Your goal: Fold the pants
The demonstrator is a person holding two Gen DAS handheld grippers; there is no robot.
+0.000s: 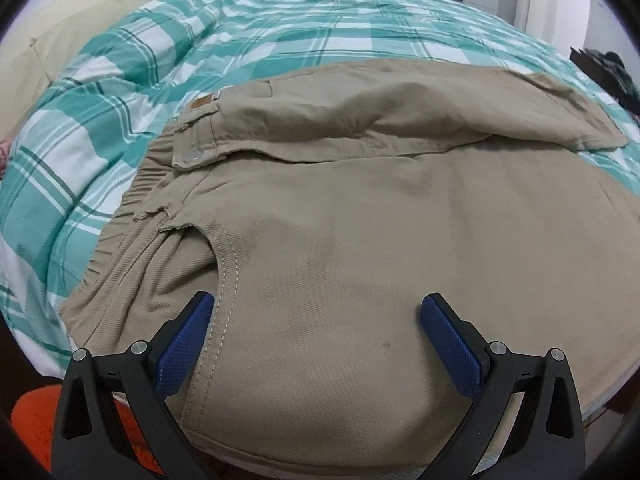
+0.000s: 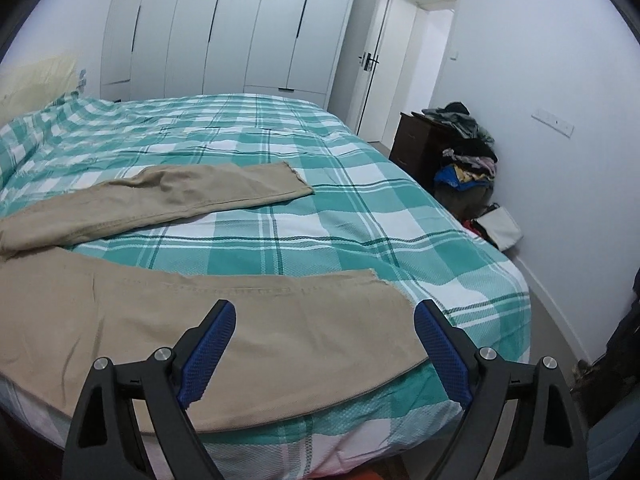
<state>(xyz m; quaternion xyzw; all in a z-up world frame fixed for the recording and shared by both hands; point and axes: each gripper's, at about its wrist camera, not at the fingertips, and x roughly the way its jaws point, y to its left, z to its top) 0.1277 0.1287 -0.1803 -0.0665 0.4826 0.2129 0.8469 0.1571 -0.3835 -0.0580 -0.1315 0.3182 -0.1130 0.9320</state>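
Khaki pants (image 1: 360,208) lie spread flat on a bed with a green and white plaid cover (image 1: 280,36). In the left wrist view the waistband with its button is at the left and a front pocket opening is near me. My left gripper (image 1: 316,304) is open and empty just above the hip area at the bed's near edge. In the right wrist view the two pant legs (image 2: 200,320) lie apart, the far one angled away. My right gripper (image 2: 324,312) is open and empty over the hem end of the near leg.
White wardrobes (image 2: 240,28) and a door (image 2: 372,60) stand behind the bed. A dark nightstand (image 2: 416,148) and a pile of clothes (image 2: 468,160) sit by the right wall. A cream headboard (image 1: 60,28) is at the left. Something orange (image 1: 36,416) lies below the bed edge.
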